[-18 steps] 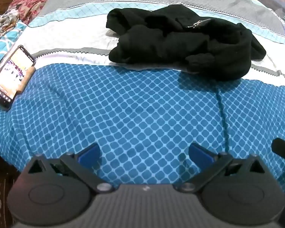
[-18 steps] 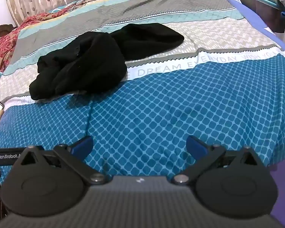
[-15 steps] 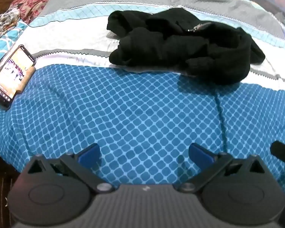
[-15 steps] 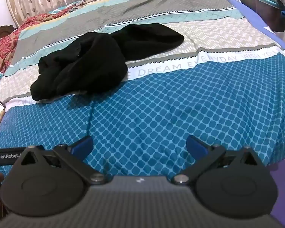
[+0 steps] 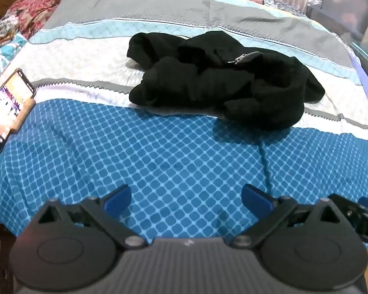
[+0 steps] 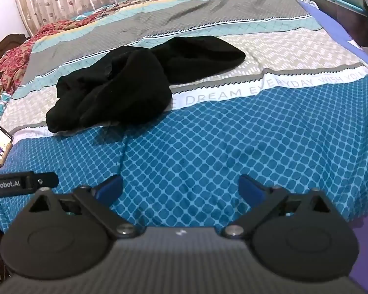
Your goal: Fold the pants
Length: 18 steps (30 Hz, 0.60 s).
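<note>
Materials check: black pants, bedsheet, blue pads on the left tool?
Black pants: soft, matte, thick knit or fleece by the look; they slump in rounded bunches, with a metal zipper showing. Bedsheet: thin printed woven cloth, probably cotton or a blend, matte and lightly creased. Left tool pads: smooth blue rubber or plastic; which one is unclear.

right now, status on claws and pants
Both claws open, empty: left, right. Black pants crumpled on bedspread, untouched. Phone at left edge, clear.

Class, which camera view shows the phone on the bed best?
The left wrist view: the phone shows nearly whole, screen lit, at the bedspread's left edge. The right wrist view catches only a cropped corner of it.
</note>
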### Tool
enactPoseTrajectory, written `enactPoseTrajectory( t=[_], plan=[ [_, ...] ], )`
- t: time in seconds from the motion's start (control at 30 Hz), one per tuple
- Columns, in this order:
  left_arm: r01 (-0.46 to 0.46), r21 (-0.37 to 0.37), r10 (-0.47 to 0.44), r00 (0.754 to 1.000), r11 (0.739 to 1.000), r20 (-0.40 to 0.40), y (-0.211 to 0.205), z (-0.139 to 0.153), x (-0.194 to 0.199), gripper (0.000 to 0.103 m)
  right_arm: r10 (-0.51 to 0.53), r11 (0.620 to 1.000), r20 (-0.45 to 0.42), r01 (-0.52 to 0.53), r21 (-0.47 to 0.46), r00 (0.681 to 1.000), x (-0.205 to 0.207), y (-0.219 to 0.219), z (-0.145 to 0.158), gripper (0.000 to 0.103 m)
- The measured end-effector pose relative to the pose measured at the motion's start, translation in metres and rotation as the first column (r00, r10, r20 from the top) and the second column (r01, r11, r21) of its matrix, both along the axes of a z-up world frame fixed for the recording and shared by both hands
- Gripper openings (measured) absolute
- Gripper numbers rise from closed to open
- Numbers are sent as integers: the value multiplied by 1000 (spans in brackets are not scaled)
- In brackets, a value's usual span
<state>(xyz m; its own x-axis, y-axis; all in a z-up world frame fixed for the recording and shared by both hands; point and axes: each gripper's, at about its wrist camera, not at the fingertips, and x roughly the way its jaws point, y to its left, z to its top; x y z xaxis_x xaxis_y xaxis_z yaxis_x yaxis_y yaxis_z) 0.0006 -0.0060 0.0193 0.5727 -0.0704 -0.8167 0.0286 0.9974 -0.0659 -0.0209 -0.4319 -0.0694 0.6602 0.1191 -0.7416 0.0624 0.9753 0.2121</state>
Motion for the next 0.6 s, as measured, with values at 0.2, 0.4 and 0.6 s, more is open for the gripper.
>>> enactPoseTrajectory(
  t=[0.2,0.4,0.6],
  plan=[
    [30,38,-31,999,999,14,-3,1,-7,99,12,1000,17,-12,-15,1000,-1,2,3,97],
    [31,57,-32,999,998,22,0,5,-8,99,13,1000,28,-12,-22,1000,-1,2,5,97],
    [29,61,-29,1000,998,6,-1,4,-5,99,10,1000,38,-9,-28,999,-1,2,6,97]
  ],
)
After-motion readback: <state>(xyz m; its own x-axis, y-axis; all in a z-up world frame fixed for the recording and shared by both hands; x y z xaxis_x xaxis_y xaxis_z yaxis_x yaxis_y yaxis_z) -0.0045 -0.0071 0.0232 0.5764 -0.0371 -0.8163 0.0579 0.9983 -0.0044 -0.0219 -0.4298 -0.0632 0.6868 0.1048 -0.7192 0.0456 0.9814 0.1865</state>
